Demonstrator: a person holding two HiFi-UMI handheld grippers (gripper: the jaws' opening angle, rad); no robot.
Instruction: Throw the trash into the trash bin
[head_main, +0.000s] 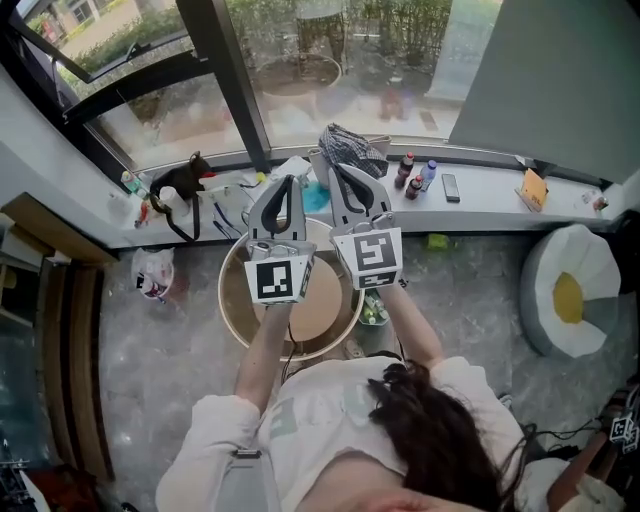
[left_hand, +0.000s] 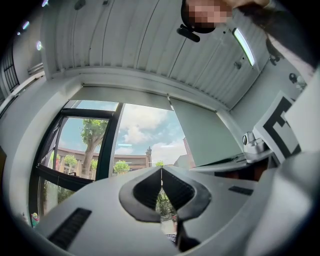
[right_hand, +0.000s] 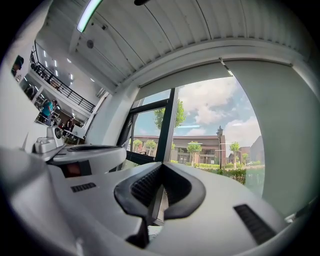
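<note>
Floor at my 10 o'clock: crumpled plastic bag (head_main: 152, 272), possibly the trash, can't confirm. Left gripper (head_main: 289, 182) is up over the round table (head_main: 325, 310), jaws closed tip to tip with nothing in them; its own view shows only window and ceiling. Right gripper (head_main: 342, 172) sits just beside it, same pose, also closed and empty, looking out through the glass. Small tub (head_main: 374, 310) with something green in it is on the floor at the table's 3 o'clock edge; might be the bin, too small to tell. Window sill (head_main: 480, 195) runs across 12 o'clock with clutter incl. bottles (head_main: 415, 175), any of which could count as trash. Egg-shaped cushion (head_main: 570, 290) at 2 o'clock. My read on progress: nothing picked, nothing mid-carry, so either not started or between items. Blind spots: my arms and grippers cover most of the tabletop, the under-table area is cut off, and neither gripper view shows the floor.
</note>
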